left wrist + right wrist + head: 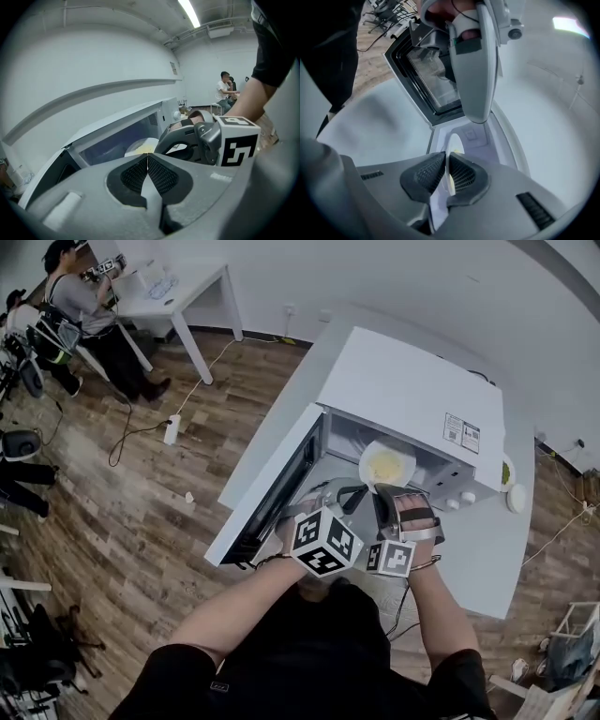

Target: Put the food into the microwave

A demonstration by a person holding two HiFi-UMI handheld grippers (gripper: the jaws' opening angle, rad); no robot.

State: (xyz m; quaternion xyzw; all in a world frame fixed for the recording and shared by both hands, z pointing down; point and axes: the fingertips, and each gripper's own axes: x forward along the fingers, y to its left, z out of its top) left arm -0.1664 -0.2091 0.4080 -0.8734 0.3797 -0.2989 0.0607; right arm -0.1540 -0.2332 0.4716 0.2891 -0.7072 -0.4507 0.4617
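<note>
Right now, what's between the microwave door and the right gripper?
The left gripper is between the right gripper and the microwave door; the right gripper view shows it.

Wood-plank floor [131, 512], white walls [422, 287], a white desk [192, 282] (far corner), ceiling striplight [190, 12].

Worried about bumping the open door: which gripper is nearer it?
Left. The left gripper sits just right of the door; the right gripper is farther right, clamped on the plate.

Smooth white microwave [403, 390], glossy pale plate [386, 465], wood-plank floor [141, 493]
</note>
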